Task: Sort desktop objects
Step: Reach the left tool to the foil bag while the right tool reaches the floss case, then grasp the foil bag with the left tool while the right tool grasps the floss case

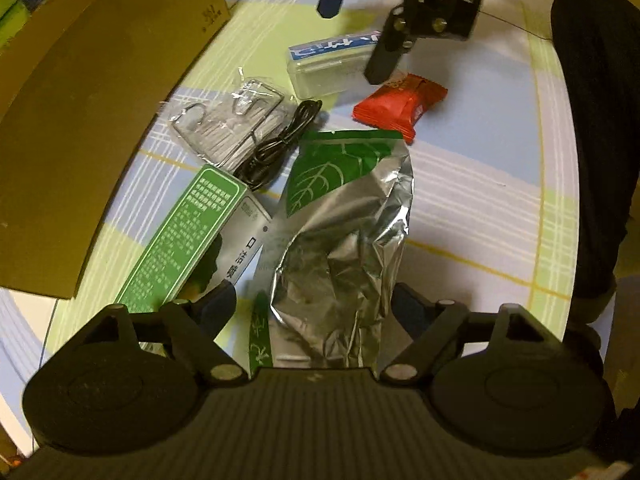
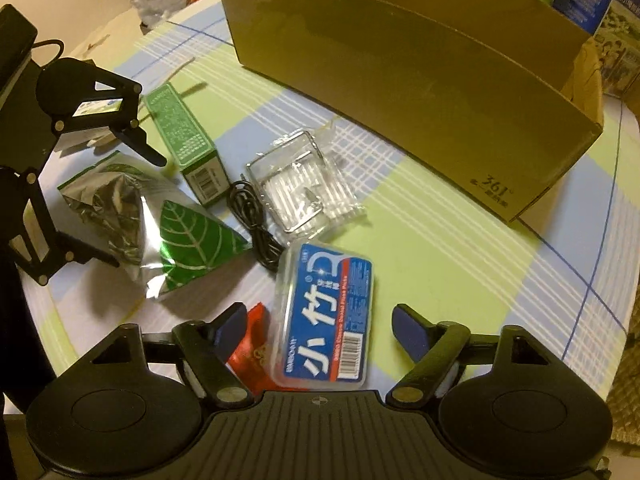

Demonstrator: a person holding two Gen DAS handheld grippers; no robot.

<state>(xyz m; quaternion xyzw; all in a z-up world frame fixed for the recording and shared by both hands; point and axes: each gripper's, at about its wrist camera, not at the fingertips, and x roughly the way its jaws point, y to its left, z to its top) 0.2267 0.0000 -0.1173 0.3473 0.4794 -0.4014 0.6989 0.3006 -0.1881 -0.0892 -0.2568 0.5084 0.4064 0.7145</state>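
Observation:
A silver foil bag with a green leaf print (image 1: pixel 340 240) (image 2: pixel 120 216) lies between the fingers of my left gripper (image 1: pixel 314 306) (image 2: pixel 132 208), which stands open around it. My right gripper (image 2: pixel 322 320) (image 1: pixel 360 28) is open too, its blue-padded fingers on either side of a clear floss-pick box with a blue label (image 2: pixel 328 312) (image 1: pixel 332 64). A red snack packet (image 2: pixel 252 344) (image 1: pixel 400 104) sits partly under that box by the right gripper's left finger. Whether either gripper touches its object is unclear.
A green carton (image 1: pixel 184 240) (image 2: pixel 184 140), a coiled black cable (image 1: pixel 280 144) (image 2: pixel 256 224) and a clear packet of swabs with a wire hook (image 1: pixel 228 124) (image 2: pixel 304 192) lie mid-table. A large open cardboard box (image 2: pixel 400 92) (image 1: pixel 100 100) stands behind. A dark-clothed person (image 1: pixel 592 120) is at the table's edge.

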